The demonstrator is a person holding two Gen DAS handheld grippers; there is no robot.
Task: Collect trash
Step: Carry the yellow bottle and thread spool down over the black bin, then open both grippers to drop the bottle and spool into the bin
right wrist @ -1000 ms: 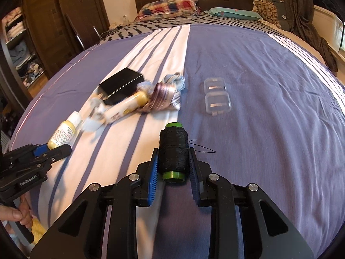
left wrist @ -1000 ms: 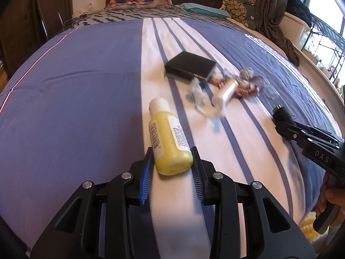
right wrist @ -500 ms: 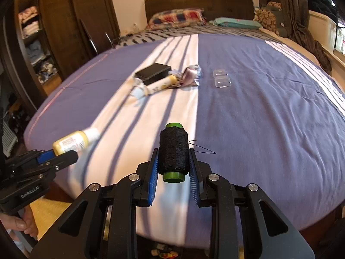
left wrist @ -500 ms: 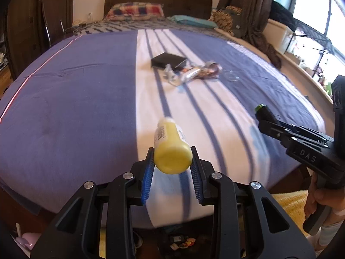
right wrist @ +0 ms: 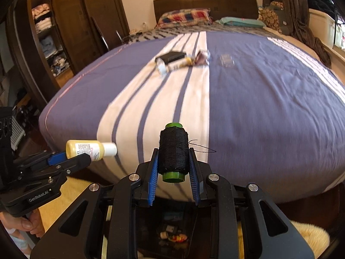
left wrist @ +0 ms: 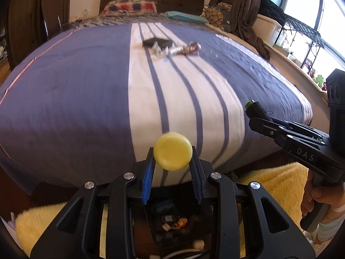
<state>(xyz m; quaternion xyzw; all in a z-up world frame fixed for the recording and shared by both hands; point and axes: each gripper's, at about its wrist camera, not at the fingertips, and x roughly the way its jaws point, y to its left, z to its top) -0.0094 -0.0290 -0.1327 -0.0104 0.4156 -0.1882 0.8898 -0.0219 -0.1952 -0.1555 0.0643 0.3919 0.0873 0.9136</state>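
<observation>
**Both grippers loaded, off bed edge**

Left gripper (left wrist: 172,166) clamps yellow bottle (left wrist: 172,151), round base toward camera, lower centre; white cap, printed label. Right gripper (right wrist: 173,168) clamps black thread spool (right wrist: 173,152), green core, loose strand. Bin (left wrist: 179,222) below holds scraps.

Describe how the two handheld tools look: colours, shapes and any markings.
Both are black, angular frames with round silver bolts and ribbed blue pads on the fingers. The left tool carries white "GenRobot.AI" lettering; the right tool shows "DAS". Each has a pistol-style handle gripped by a bare hand. No cables are visible.
</observation>
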